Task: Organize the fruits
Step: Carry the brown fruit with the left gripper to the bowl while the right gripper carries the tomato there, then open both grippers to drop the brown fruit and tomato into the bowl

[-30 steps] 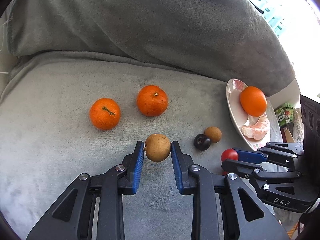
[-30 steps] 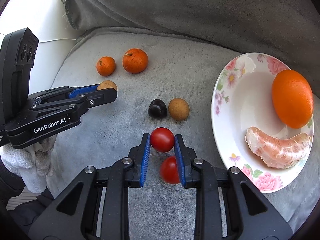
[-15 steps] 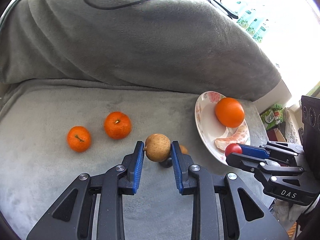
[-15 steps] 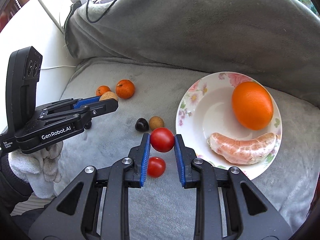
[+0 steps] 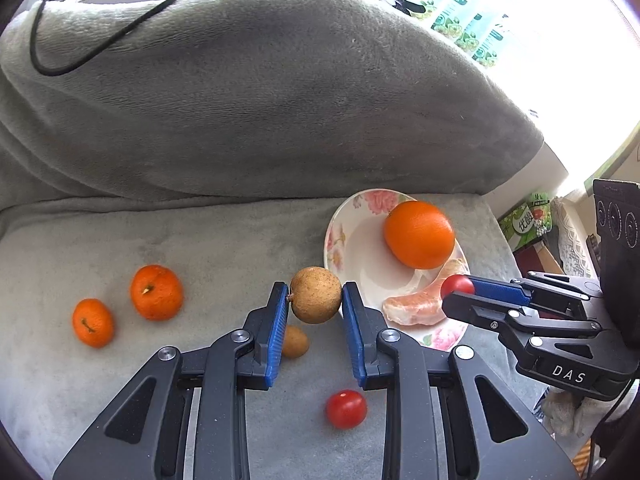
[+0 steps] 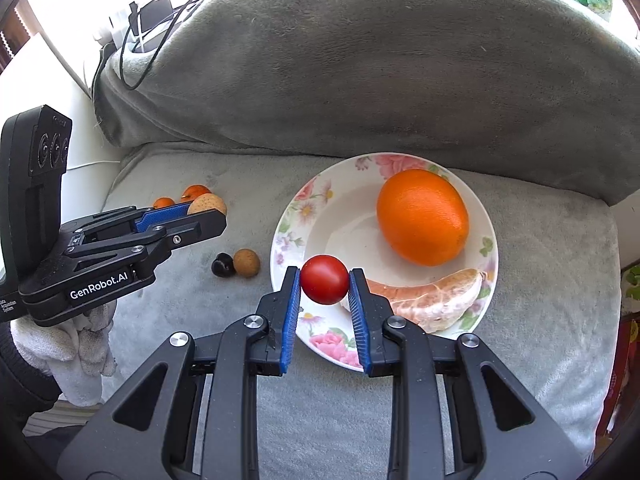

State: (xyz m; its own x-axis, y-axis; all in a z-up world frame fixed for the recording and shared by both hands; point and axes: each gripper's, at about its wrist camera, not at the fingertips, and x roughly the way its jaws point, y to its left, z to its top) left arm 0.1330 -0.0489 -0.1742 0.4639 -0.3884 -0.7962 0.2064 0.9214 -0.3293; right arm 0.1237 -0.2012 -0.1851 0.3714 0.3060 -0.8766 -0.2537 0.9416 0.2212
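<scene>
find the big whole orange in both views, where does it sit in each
Left wrist view: the big orange sits right of centre, at the far side of the floral plate.
Right wrist view: the orange sits right of centre, at the plate's upper right.
Shared landmark: the peeled orange segment beside it on the plate.

small brown fruit (image 5: 295, 341): partly hidden behind left gripper (image 5: 315, 307) finger. dark fruit (image 6: 222, 265): kind unclear. peeled citrus segment (image 6: 432, 300): left end hidden behind right gripper (image 6: 325, 286).
</scene>
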